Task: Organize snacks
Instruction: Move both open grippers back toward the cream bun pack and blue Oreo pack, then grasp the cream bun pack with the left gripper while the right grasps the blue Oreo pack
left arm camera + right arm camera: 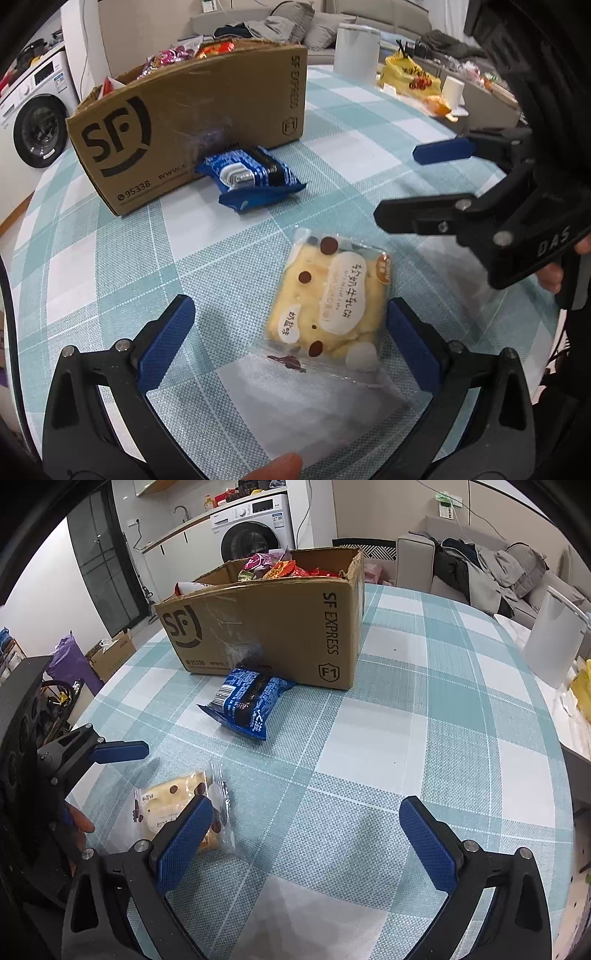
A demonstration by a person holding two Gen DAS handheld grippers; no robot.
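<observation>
A teal-and-white checked tablecloth (122, 258) covers the table. The yellow cake packet (332, 299) lies flat between the fingers of the left gripper (291, 343), which is spread wide and grips nothing. The right gripper (306, 842), also wide open and empty, hovers just right of the packet. Farther off, a blue snack pack (251, 177) leans against the cardboard box (192, 122) full of snacks.
</observation>
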